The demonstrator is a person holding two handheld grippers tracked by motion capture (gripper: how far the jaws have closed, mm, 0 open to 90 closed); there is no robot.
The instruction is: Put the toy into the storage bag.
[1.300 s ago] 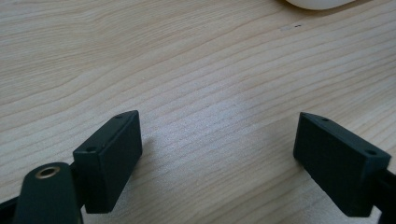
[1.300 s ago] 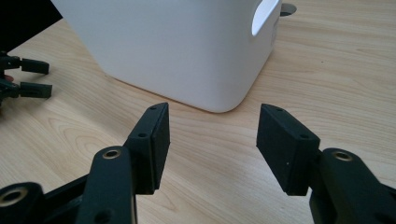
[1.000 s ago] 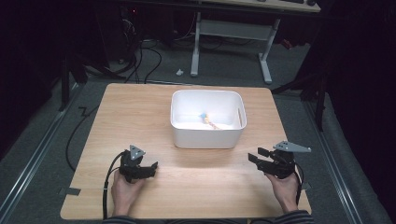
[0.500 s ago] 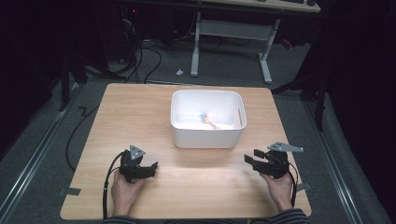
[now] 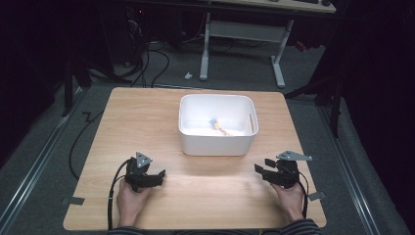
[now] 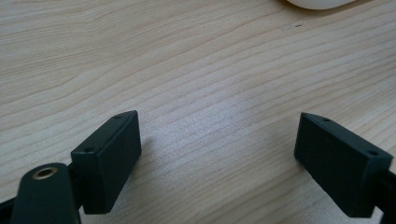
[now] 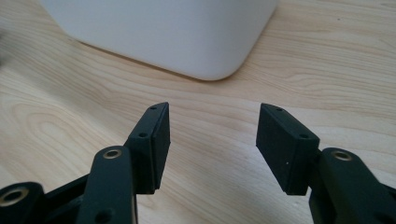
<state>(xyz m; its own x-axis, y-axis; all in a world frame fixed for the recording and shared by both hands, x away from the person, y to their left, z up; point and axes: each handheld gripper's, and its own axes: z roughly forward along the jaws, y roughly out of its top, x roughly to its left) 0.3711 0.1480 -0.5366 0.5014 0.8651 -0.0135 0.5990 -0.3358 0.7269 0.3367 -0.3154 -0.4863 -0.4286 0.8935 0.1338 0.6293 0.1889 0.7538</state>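
A white plastic bin (image 5: 218, 145) stands at the middle of the wooden table (image 5: 147, 117). Inside it lies a small item with a blue end and a tan, beaded length (image 5: 219, 126); what it is I cannot tell. My left gripper (image 5: 159, 176) rests low on the table near the front left, open, nothing between its jaws (image 6: 218, 154). My right gripper (image 5: 261, 167) sits at the front right, also open and empty (image 7: 212, 144), pointing toward the bin's near right corner (image 7: 205, 51). A hand holds each gripper from the table's front edge.
Bare wood lies between the two grippers and in front of the bin. Cables (image 5: 78, 142) trail off the table's left side to the floor. A desk frame with white legs (image 5: 240, 44) stands behind the table. Tape tabs (image 5: 73, 200) mark the front corners.
The right gripper has shifted slightly left and toward the table's front, lower over the wood. The left gripper and the bin have not moved.
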